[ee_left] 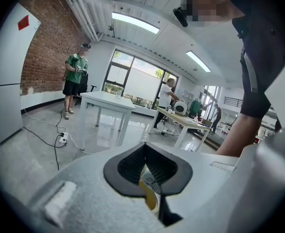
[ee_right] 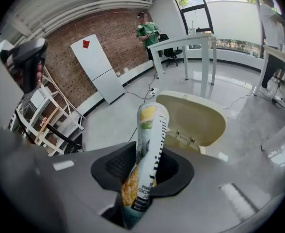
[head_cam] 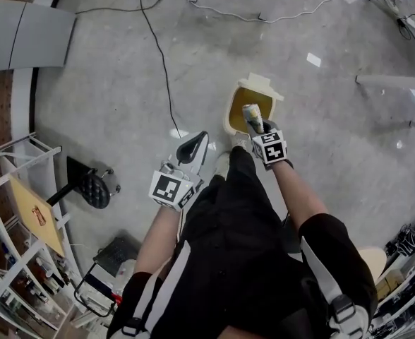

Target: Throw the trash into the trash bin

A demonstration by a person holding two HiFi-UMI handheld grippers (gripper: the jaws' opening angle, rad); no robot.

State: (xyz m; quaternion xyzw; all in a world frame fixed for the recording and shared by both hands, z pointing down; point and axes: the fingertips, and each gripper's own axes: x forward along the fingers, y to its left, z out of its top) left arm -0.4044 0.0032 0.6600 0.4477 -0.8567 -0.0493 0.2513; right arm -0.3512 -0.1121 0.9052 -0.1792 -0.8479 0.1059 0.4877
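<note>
The right gripper [head_cam: 259,129] is clamped on a slim drink can [head_cam: 252,116], its two dark pads pressing the can's lower part from either side. In the right gripper view the can [ee_right: 151,130] sticks up out of the right gripper [ee_right: 145,168] and leans a little to one side, with yellow, green and white print on it. From the head view the can sits over the open mouth of the cream trash bin [head_cam: 230,111], whose lid is flipped back on the far side. How high above the opening it is cannot be told. In the right gripper view the bin [ee_right: 211,111] shows just behind the can, lid up.

The left gripper [head_cam: 193,145] hangs lower left of the bin, near the person's leg, and points toward the floor. In its own view the left gripper [ee_left: 146,165] has its jaws drawn together on a thin yellow and white wrapper [ee_left: 150,191] – only a strip of it shows between the pads.

A black cable [head_cam: 161,55] runs across the grey floor [head_cam: 334,154] beyond the bin
</note>
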